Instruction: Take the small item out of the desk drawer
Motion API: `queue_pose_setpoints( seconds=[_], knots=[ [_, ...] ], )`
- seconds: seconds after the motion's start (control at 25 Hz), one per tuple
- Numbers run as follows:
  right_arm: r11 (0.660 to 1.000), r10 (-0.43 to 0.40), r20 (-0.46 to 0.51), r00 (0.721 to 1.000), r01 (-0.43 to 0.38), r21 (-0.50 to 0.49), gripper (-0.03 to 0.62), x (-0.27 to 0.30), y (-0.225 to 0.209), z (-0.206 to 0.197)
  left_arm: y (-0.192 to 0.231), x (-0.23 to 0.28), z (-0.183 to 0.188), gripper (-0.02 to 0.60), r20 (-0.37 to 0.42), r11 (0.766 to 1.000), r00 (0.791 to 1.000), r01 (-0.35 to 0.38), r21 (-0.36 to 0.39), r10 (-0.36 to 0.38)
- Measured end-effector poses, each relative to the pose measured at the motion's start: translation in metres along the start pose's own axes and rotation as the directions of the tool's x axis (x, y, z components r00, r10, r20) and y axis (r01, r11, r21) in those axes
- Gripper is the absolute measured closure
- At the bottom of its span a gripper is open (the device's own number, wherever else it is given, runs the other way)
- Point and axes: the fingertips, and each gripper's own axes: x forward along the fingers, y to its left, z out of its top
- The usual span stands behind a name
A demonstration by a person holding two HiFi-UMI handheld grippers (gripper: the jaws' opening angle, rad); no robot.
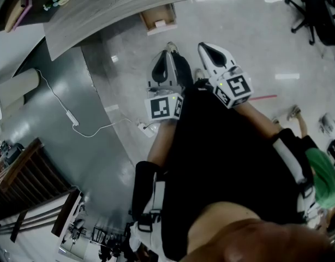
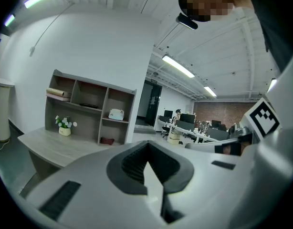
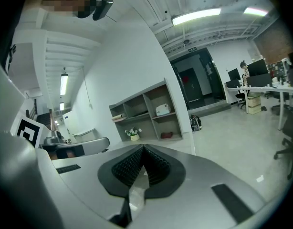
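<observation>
**Both sets of fingers shut on nothing, worktop off to the left**

Starting on my left: the left gripper (image 2: 147,151) has its fingers (image 2: 130,165) pressed fully together with nothing between them. It looks across the curved wooden worktop (image 2: 51,144) toward the open shelf unit (image 2: 91,111) and a little flower pot (image 2: 65,126). The right gripper (image 3: 142,154) is the same deal, fingers (image 3: 127,168) closed tight and empty. In the head view both hang over the floor (image 1: 255,31), with the worktop ahead and left, well apart from them. I can't make out the small item or its drawer, so I can't tell where it lies relative to the fingers.
</observation>
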Motion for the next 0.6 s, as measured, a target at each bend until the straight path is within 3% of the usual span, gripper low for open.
queue_pose_setpoints(
  seconds=[0.36,0.6],
  knots=[
    [1.000,-0.007,-0.042,0.999,0.008,0.024,0.595,0.078,-0.028,0.008,0.055,0.080,-0.024,0.589,-0.108,1.000,0.994,-0.007,-0.016,0.005],
    [0.999,-0.010,-0.083,0.997,0.015,0.052,0.595,0.118,-0.042,0.001,0.090,0.127,-0.066,0.589,-0.191,1.000,0.982,-0.015,-0.003,0.014]
  ],
)
